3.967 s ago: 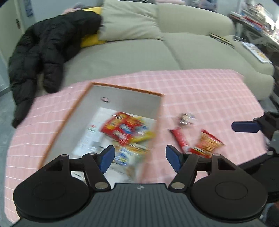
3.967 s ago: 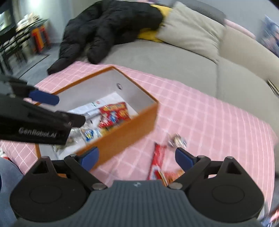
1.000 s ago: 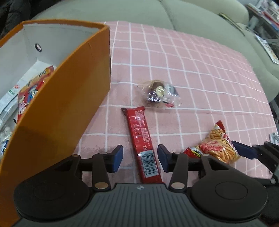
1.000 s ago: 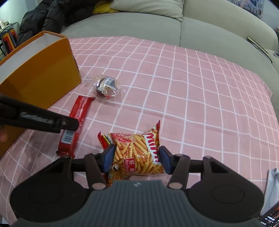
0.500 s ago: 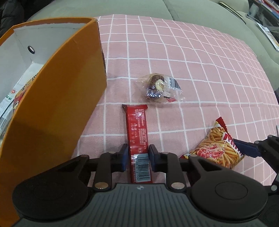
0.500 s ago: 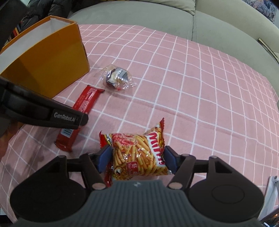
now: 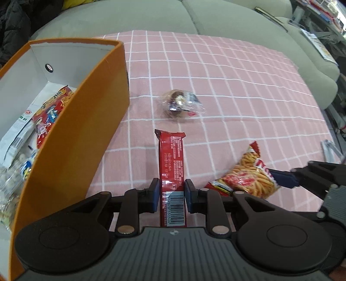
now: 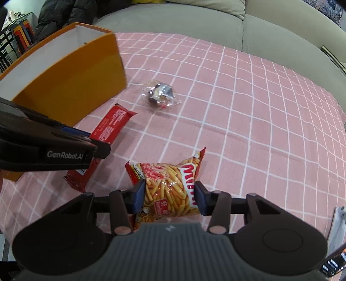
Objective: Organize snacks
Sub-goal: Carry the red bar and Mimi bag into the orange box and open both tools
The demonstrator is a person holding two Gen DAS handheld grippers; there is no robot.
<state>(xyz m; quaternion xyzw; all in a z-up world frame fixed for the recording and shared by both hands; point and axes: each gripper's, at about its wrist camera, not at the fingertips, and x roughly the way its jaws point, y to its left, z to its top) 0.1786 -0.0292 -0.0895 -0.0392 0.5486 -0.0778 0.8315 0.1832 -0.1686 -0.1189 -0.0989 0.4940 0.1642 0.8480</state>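
Observation:
My left gripper [image 7: 172, 195] is shut on the near end of a long red snack bar [image 7: 172, 160], which is raised off the pink checked cloth [image 7: 237, 90]; the bar also shows in the right wrist view [image 8: 108, 129]. My right gripper [image 8: 168, 197] is shut on a bag of fries-style snacks [image 8: 170, 186], also seen in the left wrist view [image 7: 250, 177]. An orange box [image 7: 71, 138] with several snack packs inside stands to the left. A clear-wrapped chocolate pastry [image 7: 180, 103] lies on the cloth ahead; it also shows in the right wrist view [image 8: 161, 94].
A grey sofa [image 7: 134, 17] runs behind the table, with a black jacket [image 8: 62, 15] at its left end. Magazines [image 7: 320, 43] lie on the sofa's right arm. The table's edge drops off at the right [image 7: 328, 121].
Both grippers came down from above the box to the snacks. The left closed on the red bar and the right on the fries bag; both snacks now sit lifted slightly.

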